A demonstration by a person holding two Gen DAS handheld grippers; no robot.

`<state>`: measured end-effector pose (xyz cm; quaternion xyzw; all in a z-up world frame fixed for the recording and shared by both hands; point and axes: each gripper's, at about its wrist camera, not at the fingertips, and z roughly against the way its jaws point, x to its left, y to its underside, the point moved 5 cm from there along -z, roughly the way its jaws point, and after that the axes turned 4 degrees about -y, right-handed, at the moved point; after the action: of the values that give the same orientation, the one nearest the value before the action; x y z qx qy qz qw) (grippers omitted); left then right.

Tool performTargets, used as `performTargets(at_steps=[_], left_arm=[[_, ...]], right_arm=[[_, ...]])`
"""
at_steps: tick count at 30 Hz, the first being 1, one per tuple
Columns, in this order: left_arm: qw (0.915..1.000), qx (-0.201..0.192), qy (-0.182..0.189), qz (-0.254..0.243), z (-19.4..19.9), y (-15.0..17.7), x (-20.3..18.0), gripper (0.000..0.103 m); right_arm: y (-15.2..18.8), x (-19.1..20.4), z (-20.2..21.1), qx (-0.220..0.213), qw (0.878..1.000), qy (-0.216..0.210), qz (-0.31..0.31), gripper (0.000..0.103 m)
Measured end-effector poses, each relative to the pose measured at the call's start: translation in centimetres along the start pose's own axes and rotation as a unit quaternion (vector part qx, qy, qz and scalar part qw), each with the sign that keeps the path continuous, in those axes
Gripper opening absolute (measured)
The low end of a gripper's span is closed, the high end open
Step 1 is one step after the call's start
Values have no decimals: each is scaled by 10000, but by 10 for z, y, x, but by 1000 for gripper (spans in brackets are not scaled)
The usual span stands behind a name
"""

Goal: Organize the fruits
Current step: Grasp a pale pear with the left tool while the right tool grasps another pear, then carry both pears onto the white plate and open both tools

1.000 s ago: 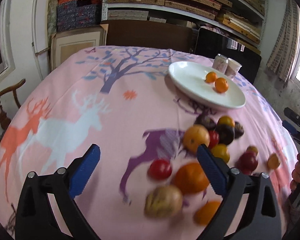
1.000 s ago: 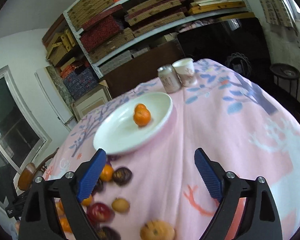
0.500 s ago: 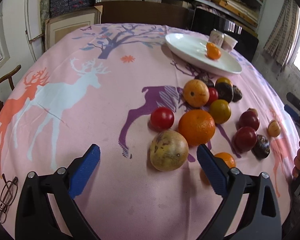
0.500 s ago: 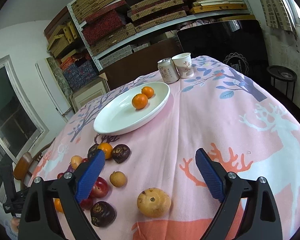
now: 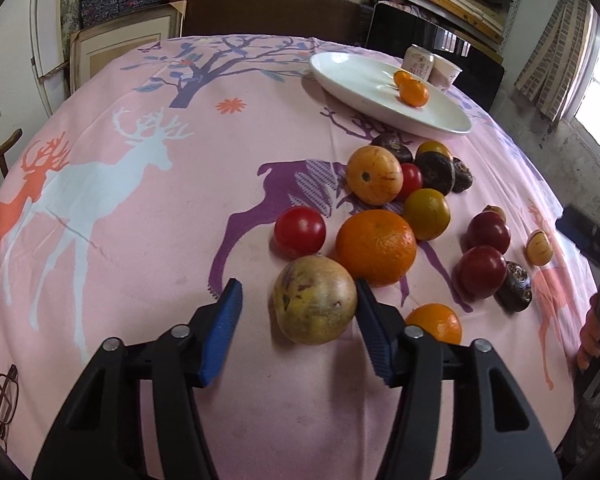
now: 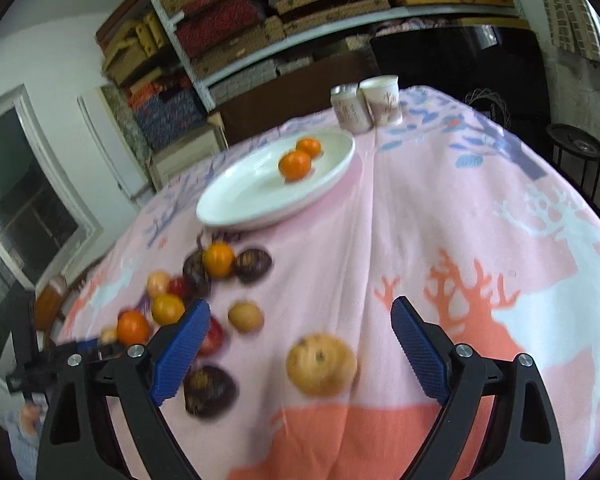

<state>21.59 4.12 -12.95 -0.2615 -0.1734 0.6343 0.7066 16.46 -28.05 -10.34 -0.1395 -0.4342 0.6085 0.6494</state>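
A white plate [image 5: 364, 92] holds two small oranges [image 5: 414, 92] at the far side of the pink tablecloth; it also shows in the right wrist view [image 6: 256, 196]. Several loose fruits lie in front of it. My left gripper [image 5: 298, 330] is open, its jaws around a yellow-green mottled round fruit [image 5: 314, 300]; the right pad touches it, the left pad stands apart. A big orange [image 5: 376, 246] and a red tomato [image 5: 300, 232] lie just beyond. My right gripper [image 6: 300, 356] is open above a tan round fruit [image 6: 322, 364], blurred.
A can [image 5: 419, 62] and a paper cup [image 5: 446, 72] stand behind the plate. Glasses [image 5: 2, 398] lie at the near left edge. The other gripper and a hand show at the right edge [image 5: 598, 280]. Shelves and boxes stand behind the table.
My left gripper has moved forward and narrowed its jaws around the yellow-green fruit. My right gripper has moved down and forward toward the tan fruit.
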Motion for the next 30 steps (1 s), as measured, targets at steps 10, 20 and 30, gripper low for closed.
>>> performTargets(at_steps=[10, 20, 30], left_arm=[[9996, -27, 276, 4, -1, -1, -5, 40], [9994, -28, 330, 53, 0, 0, -4, 39], [9986, -470, 229, 16, 25, -43, -5, 39]], right_arm=[[31, 11, -10, 856, 9934, 478, 593, 72], [23, 2, -26, 1061, 9926, 486, 332, 46], [-13, 14, -9, 728, 9968, 127, 314, 41]])
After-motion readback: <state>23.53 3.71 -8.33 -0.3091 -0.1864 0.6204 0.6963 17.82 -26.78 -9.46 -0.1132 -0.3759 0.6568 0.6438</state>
